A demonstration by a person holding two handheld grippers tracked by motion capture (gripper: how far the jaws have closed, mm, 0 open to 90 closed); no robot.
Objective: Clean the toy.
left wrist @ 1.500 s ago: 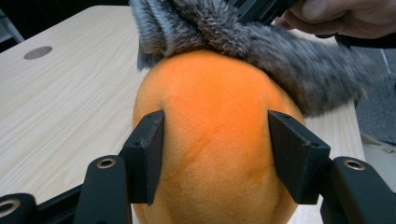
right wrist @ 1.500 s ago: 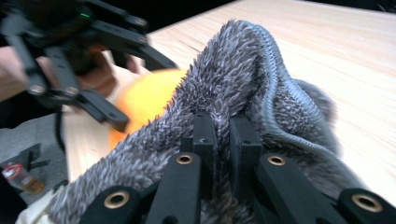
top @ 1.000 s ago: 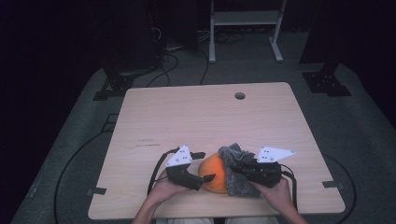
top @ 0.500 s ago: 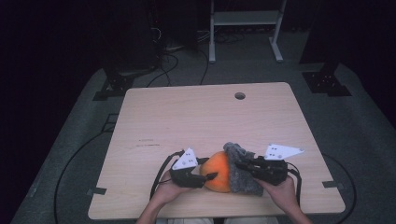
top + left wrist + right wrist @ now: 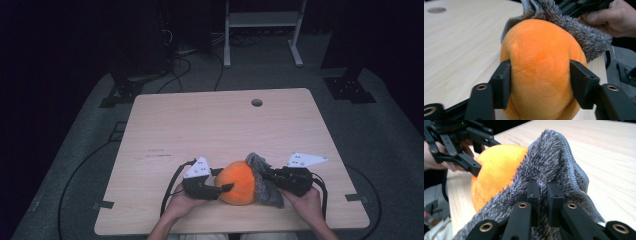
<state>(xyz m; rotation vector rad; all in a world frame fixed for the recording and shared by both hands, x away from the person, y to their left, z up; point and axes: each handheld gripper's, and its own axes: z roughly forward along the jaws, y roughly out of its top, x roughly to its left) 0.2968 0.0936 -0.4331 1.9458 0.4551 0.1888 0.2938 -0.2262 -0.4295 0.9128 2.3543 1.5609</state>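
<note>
An orange plush ball point(image 5: 238, 183) rests near the table's front edge, with a grey furry cover point(image 5: 266, 188) wrapped over its right side. My left gripper point(image 5: 225, 181) comes in from the left. Its jaws have just been closing, and in the left gripper view both pads press into the ball point(image 5: 539, 50) between them. My right gripper point(image 5: 266, 176) is shut on a fold of the grey cover point(image 5: 549, 157). The right gripper view also has the ball point(image 5: 496, 165) behind the cover and the left gripper point(image 5: 477, 157) on its far side.
The light wooden table point(image 5: 210, 125) has a round cable hole point(image 5: 257, 102) at the back. Cables trail from both grippers over the front edge. Dark floor, black stands and a white frame point(image 5: 260, 20) lie beyond the table.
The left jaws have closed onto the orange ball. The right gripper has moved to the right with the grey cover, so more orange shows.
</note>
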